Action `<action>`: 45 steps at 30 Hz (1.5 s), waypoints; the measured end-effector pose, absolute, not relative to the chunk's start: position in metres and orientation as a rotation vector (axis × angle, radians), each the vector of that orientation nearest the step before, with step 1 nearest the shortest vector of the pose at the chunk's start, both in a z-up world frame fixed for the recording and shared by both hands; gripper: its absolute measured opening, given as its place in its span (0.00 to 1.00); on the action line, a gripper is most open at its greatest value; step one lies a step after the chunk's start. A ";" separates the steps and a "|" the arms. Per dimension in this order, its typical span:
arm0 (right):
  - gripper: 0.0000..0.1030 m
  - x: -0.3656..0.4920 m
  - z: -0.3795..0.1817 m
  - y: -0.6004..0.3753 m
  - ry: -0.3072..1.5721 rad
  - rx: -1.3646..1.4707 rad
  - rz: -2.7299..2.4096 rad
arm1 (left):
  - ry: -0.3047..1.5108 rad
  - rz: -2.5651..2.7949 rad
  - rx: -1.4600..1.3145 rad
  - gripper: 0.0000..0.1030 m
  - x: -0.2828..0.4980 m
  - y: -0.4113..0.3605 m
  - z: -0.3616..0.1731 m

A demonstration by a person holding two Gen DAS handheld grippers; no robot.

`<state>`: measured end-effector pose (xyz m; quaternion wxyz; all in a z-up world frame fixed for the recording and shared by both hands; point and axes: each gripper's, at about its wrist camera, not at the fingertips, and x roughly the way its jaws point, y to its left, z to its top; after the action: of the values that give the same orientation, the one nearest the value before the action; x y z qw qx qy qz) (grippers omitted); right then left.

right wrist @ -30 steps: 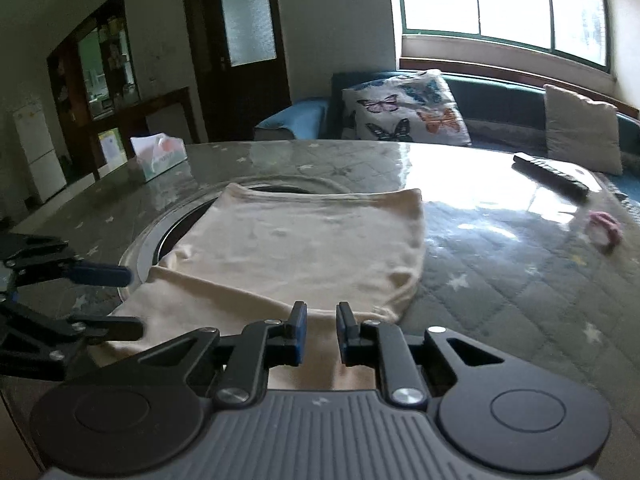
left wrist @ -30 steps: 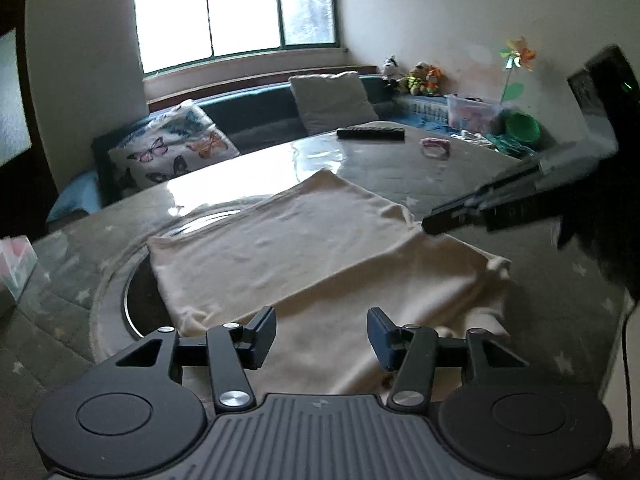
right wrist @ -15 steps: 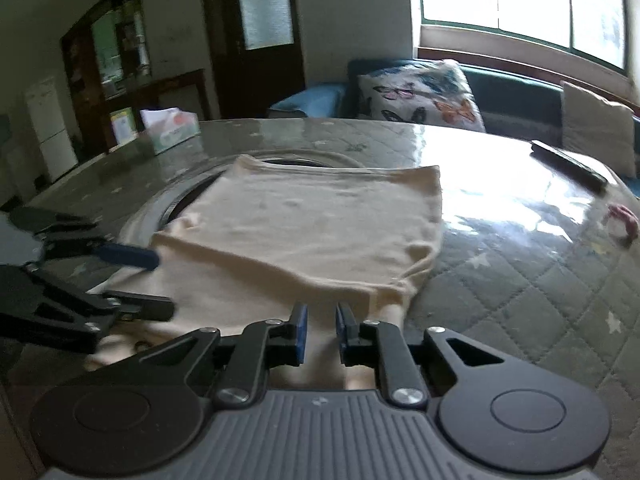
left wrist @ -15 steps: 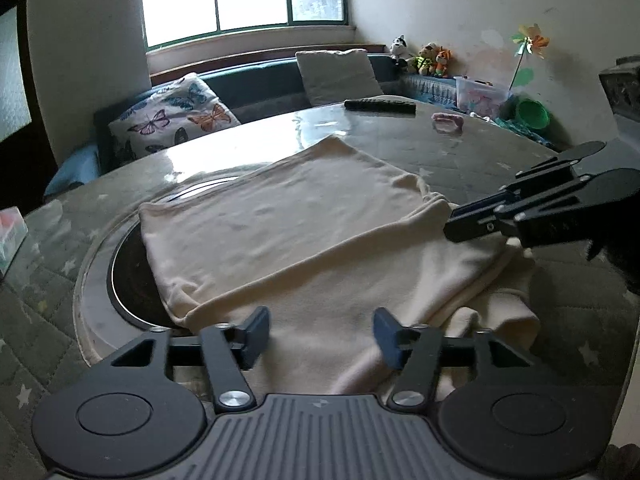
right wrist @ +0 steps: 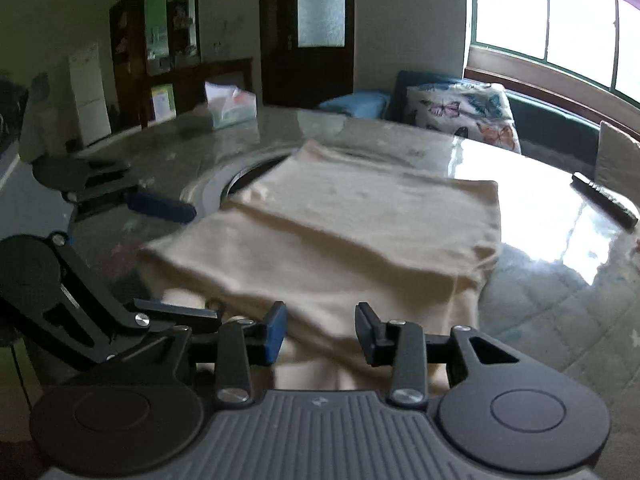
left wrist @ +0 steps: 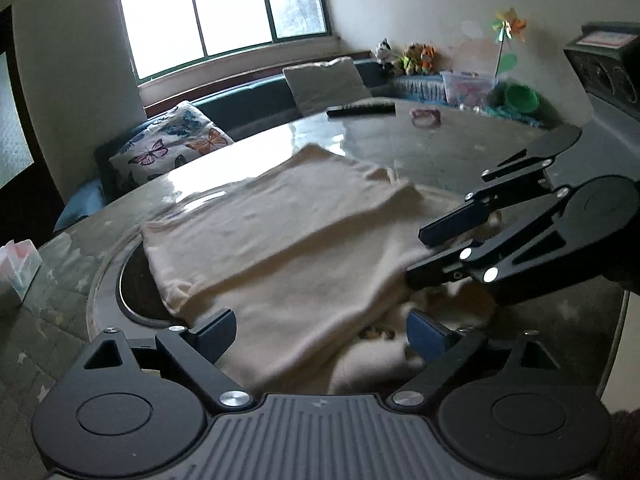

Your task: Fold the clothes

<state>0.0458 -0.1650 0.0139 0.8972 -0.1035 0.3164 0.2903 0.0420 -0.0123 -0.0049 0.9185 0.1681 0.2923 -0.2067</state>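
Observation:
A cream garment (left wrist: 280,240) lies folded over on itself on the round table (left wrist: 460,152), its near edge bunched. My left gripper (left wrist: 320,332) hovers over that near edge. Its jaws are wide apart and still opening, with cloth lying loose between them and the pads not pressing. My right gripper (right wrist: 322,332) is at the garment's (right wrist: 360,232) other near corner. Its jaws are opening too, the cloth edge between them without being squeezed. Each gripper shows in the other's view: the right gripper (left wrist: 424,254) at the right, the left gripper (right wrist: 204,263) at the left.
A dark remote (left wrist: 360,110) and a small pink item (left wrist: 426,114) lie on the table's far side. A tissue box (right wrist: 232,104) stands near its edge. Part of the garment covers a round recess (left wrist: 132,300). A sofa with a butterfly cushion (left wrist: 172,144) runs behind.
Both grippers have sunk toward the garment's near edge and come closer together. Both jaws have spread; the right one, nearly shut before, has let the cloth edge go.

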 end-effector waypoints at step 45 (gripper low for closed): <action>0.76 0.010 0.018 -0.202 0.568 -0.183 0.426 | 0.583 -0.212 0.218 1.00 0.021 0.012 0.000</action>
<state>0.0104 -0.2016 0.0184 0.9337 -0.0894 0.2775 0.2081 0.0211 0.0117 0.0004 0.9464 0.1071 0.2864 -0.1041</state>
